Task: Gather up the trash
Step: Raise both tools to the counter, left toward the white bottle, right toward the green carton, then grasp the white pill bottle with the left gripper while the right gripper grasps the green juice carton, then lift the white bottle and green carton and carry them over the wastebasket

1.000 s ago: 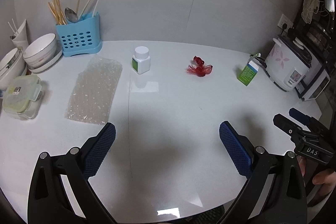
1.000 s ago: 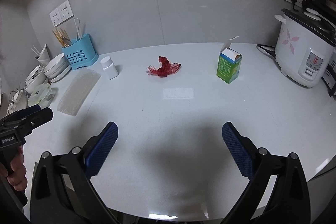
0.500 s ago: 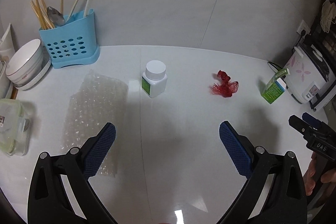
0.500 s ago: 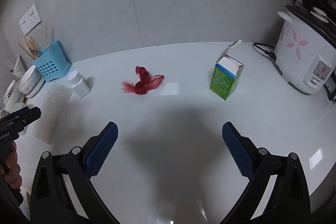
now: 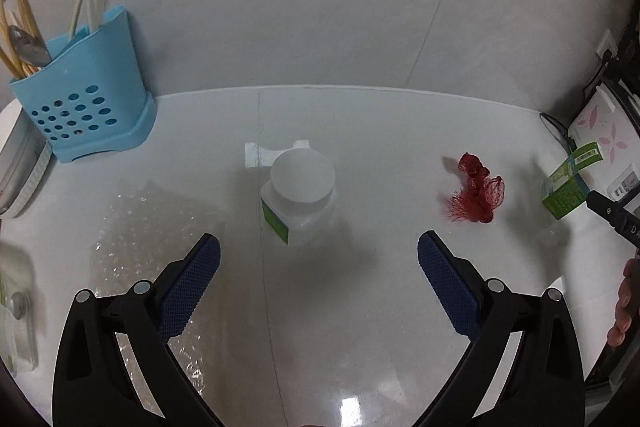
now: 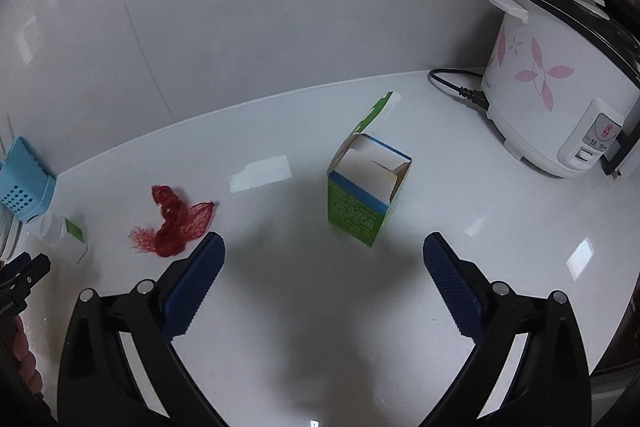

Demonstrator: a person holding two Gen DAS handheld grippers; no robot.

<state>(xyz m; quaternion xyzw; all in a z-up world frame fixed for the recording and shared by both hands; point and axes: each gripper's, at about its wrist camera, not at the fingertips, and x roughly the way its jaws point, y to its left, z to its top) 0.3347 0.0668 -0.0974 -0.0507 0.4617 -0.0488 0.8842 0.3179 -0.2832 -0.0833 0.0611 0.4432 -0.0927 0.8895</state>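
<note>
L gripper [image 5: 319, 253]: jaws spread wide, nothing held, above the white counter [image 5: 360, 327]. White pill bottle [image 5: 297, 201] stands upright just ahead at 12 o'clock, centred btwn the blue fingertips [image 5: 200, 259] but past them, no contact. Bottle: round white cap, translucent body, green label on its L face. Bubble wrap sheet [image 5: 148, 227] lies flat at 9–10 o'clock, partly under the L finger. Red mesh net [image 5: 476, 195], crumpled, at 2 o'clock, well clear of the R finger.

R gripper [image 6: 323, 253]: also wide open, empty. Green-and-white carton [image 6: 364, 195] stands upright at 12 o'clock just beyond the tips, roughly centred in the gap, not touching. Top flaps open, white inside showing, blue band under the rim, green printed sides. Same red net sits at 10 o'clock just beside the L fingertip; contact can't be told.

Bkgd: blue utensil holder [image 5: 86, 103] at 10 o'clock in L view; rice cooker [image 6: 556, 87], white w/ pink flowers, at 2 o'clock in R view, cord along the counter.
</note>
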